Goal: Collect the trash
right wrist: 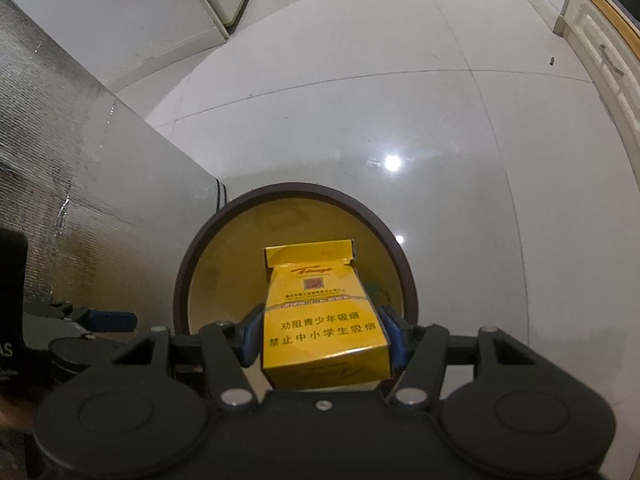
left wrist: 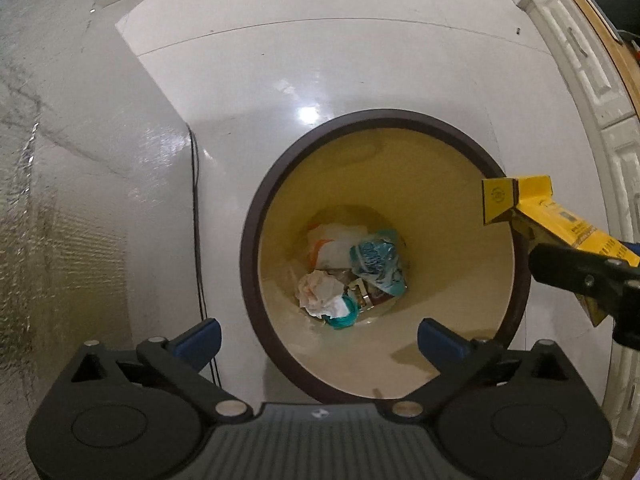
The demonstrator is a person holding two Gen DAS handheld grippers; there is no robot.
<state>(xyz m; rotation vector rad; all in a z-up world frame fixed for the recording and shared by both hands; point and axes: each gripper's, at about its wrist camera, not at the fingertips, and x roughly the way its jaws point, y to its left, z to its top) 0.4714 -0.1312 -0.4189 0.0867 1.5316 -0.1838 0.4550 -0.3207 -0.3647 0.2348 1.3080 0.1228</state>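
Right claw (right wrist: 320, 338) is partly closed, its blue pads (right wrist: 249, 336) pressed on both sides of a yellow cigarette pack (right wrist: 322, 320), which hangs lid-open over the mouth of the round bin (left wrist: 256, 216). Left claw (left wrist: 319, 334) is spread wide and holds nothing; it points straight down above the near part of the bin's rim. Crumpled paper and wrappers (left wrist: 352, 268) lie at the bottom. For a clean drop, the pack should be centred inside the rim before release, clear of the wall. The bin stands on a pale tiled floor (left wrist: 360, 60).
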